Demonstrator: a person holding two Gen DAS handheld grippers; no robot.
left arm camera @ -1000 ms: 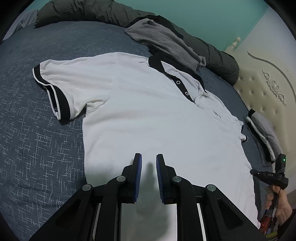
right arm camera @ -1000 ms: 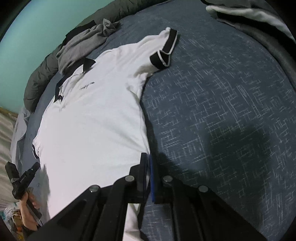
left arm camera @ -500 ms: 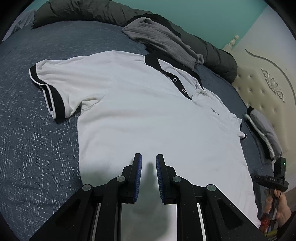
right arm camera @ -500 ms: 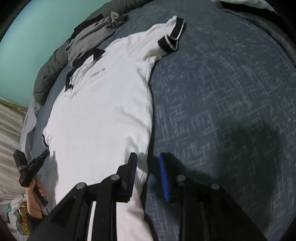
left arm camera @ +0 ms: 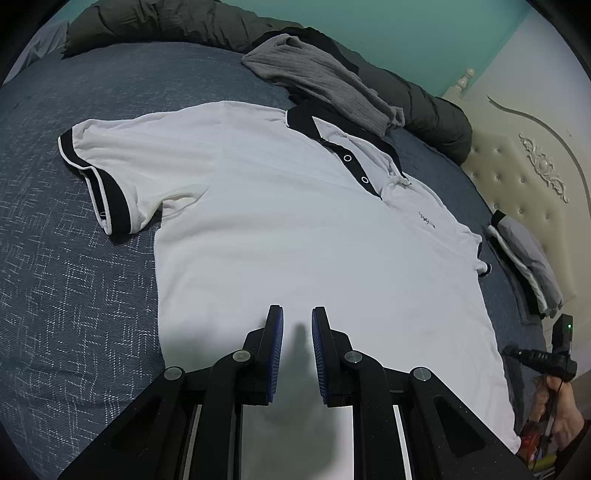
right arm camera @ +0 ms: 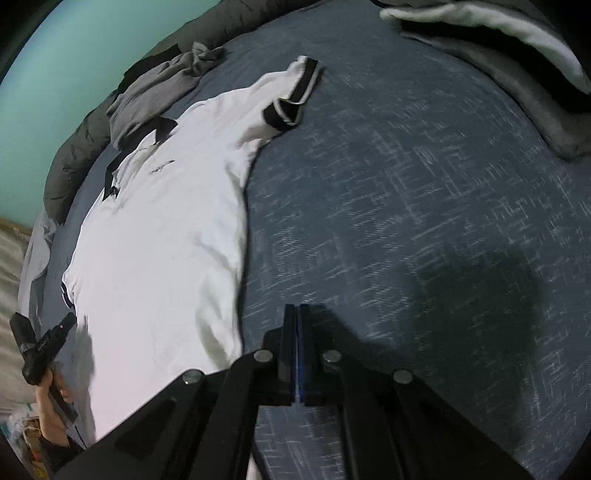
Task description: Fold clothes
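White polo shirt with black collar and cuffs (left arm camera: 295,236) lies flat, face up, on blue woven bedspread (right arm camera: 406,184). Left gripper (left arm camera: 297,325) stands slightly parted over the hem, gripping nothing. Right gripper (right arm camera: 297,314), just closed, empty, sits beside the shirt's edge.

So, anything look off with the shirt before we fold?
Mostly flat. The polo has its collar area bunched near the placket, a grey garment overlaps the collar, and ripples run along one side edge.

Polo shirt (left arm camera: 295,229) spread flat on bed (left arm camera: 74,295); sweater (left arm camera: 325,88) heaped beyond its collar, on rolled duvet (left arm camera: 184,22); folded clothes (left arm camera: 528,258) right, near headboard (left arm camera: 524,166).
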